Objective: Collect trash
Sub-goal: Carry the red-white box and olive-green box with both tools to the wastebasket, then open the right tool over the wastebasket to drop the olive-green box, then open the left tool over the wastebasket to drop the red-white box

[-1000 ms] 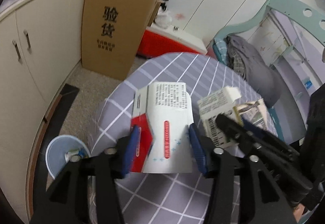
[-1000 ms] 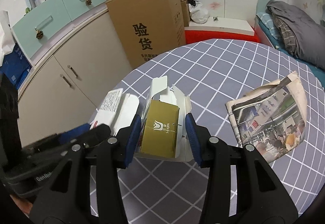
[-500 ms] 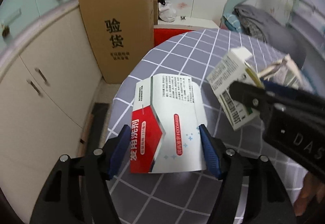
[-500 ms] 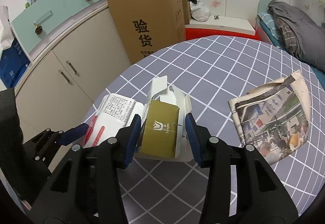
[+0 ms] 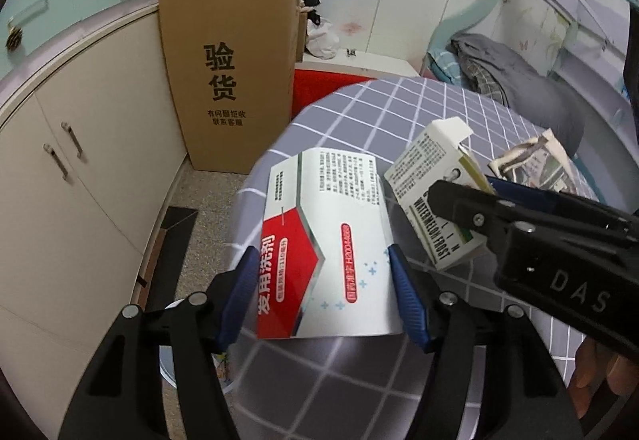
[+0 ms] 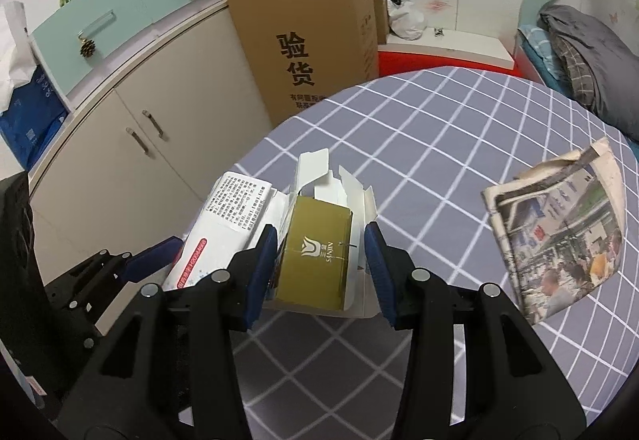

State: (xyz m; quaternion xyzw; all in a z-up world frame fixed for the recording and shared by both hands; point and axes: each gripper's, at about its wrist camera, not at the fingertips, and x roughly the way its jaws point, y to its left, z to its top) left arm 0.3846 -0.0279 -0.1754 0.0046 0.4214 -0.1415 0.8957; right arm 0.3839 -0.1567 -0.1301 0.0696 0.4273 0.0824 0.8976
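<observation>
Gripping red-and-white box [image 5: 327, 252] edge to edge — left fingers [image 5: 243, 284] | right fingers [image 6: 263, 260] clamp gold carton [image 6: 315, 260]

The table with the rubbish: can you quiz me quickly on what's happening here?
1. True or false: the newspaper lies on the checked table.
2. The left gripper grips: A the newspaper, B the red-and-white box, C a cup.
3. What colour is the box inside the opened white carton in the right gripper?
Key: 1 true. 2 B; its jaws have just closed a little further on it. 3 gold.
</observation>
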